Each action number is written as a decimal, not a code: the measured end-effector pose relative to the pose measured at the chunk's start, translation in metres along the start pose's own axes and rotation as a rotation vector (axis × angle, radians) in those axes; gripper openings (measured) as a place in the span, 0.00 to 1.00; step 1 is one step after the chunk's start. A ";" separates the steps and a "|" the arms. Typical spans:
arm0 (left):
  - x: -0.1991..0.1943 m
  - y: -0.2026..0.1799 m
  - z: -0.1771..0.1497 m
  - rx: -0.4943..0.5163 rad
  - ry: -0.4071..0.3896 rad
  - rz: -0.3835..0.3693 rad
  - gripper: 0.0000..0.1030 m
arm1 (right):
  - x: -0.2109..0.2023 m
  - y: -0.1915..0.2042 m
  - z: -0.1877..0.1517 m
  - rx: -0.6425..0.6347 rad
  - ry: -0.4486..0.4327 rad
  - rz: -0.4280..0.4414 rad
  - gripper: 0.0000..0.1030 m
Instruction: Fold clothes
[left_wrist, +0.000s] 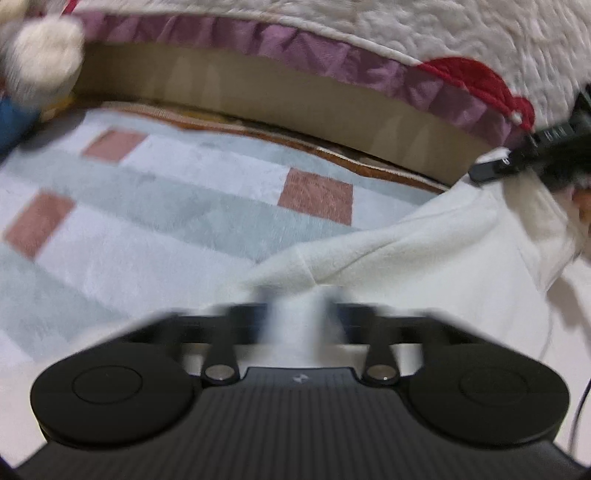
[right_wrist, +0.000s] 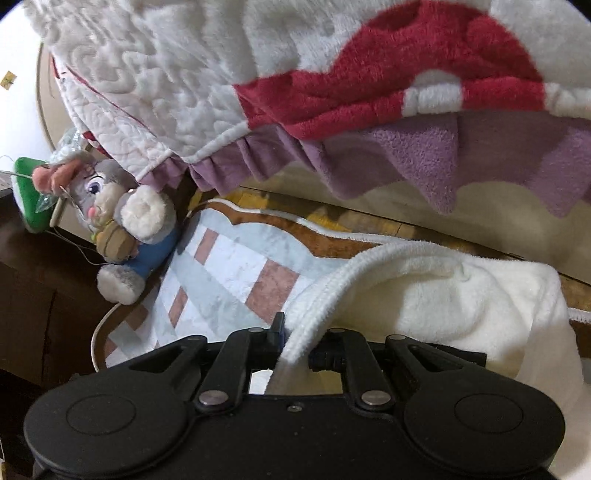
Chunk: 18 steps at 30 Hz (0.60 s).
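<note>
Fleecy white garment (right_wrist: 443, 295) is lying on the checked blanket (left_wrist: 147, 206) — both grippers, left (left_wrist: 301, 306) and right (right_wrist: 295, 343), clamping its edges — plush rabbit (right_wrist: 125, 229) sitting nearby.

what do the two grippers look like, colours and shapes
Both are matte black plastic. The left gripper and right gripper each have a ribbed body, two round discs at the sides and linkage arms with silver rivets. A small pale logo marks the left one's body.

White garment (right_wrist: 443, 295) fluffy fleece w/ ribbed hem; claw (right_wrist: 295, 350) matt blk plastic; rug (right_wrist: 229, 266) short soft pile.
</note>
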<state>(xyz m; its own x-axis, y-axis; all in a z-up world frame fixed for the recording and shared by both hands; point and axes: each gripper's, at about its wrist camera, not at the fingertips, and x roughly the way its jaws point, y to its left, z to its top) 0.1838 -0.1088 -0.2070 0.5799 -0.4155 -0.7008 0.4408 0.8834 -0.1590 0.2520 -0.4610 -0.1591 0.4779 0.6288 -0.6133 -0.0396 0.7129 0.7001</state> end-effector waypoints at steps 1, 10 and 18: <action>-0.001 0.002 0.002 0.001 -0.012 0.015 0.00 | 0.005 -0.004 0.003 0.029 0.023 -0.019 0.17; -0.011 0.019 0.009 -0.068 -0.058 -0.015 0.03 | -0.016 -0.011 0.022 0.147 0.067 0.002 0.51; -0.004 -0.012 0.004 0.083 -0.045 -0.091 0.53 | 0.036 0.060 -0.011 -0.323 0.288 -0.275 0.54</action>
<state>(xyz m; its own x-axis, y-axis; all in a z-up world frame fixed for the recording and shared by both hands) 0.1787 -0.1180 -0.1994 0.5641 -0.5040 -0.6541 0.5472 0.8214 -0.1609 0.2570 -0.3924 -0.1434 0.2497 0.4319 -0.8667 -0.2372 0.8950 0.3777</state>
